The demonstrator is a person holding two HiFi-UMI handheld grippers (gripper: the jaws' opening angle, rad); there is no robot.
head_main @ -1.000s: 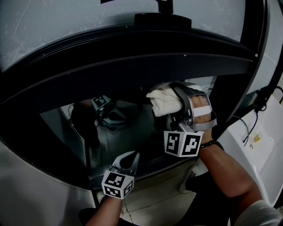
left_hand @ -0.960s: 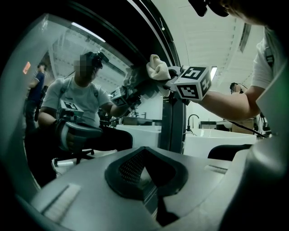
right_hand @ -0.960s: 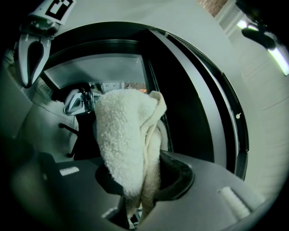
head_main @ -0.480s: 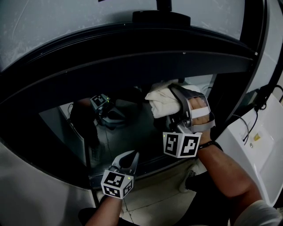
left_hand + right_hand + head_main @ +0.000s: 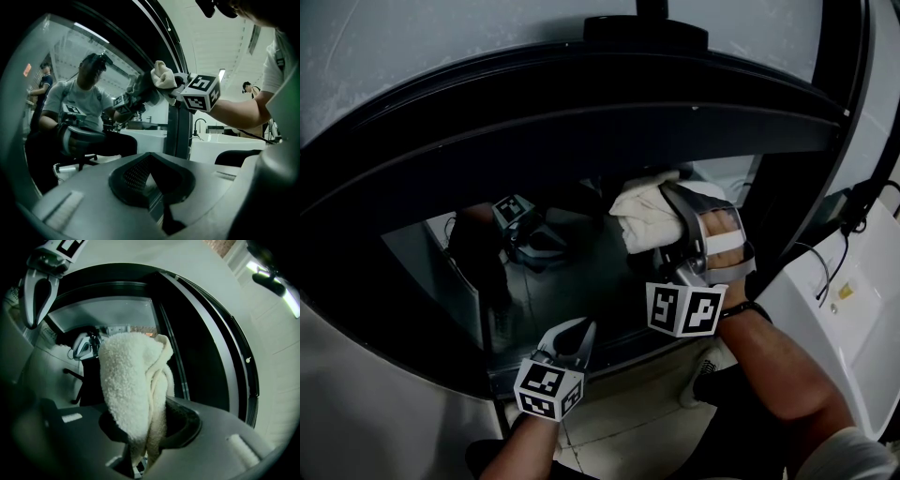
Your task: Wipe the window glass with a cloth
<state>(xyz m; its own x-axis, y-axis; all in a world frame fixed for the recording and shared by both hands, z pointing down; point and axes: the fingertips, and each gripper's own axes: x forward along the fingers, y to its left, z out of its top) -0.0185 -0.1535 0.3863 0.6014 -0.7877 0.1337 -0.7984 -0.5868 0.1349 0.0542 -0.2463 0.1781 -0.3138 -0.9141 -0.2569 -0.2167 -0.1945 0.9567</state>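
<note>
Cream terry cloth [image 5: 642,216], bunched and pinched in the right claw [image 5: 670,234], juts past its tips, seemingly against the dark window glass [image 5: 572,281], so wiping looks under way with much pane left, while the left claw [image 5: 575,337], pressed together on nothing, hangs lower-left of it.

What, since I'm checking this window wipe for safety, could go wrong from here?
1. The cloth is a bunched wad in the right gripper, whose jaws are shut on it, so probably only a small patch meets the window glass; strips may go unwiped.
2. The left gripper, shut and empty, sits low by the lower frame; a downward stroke might bump it.
</note>
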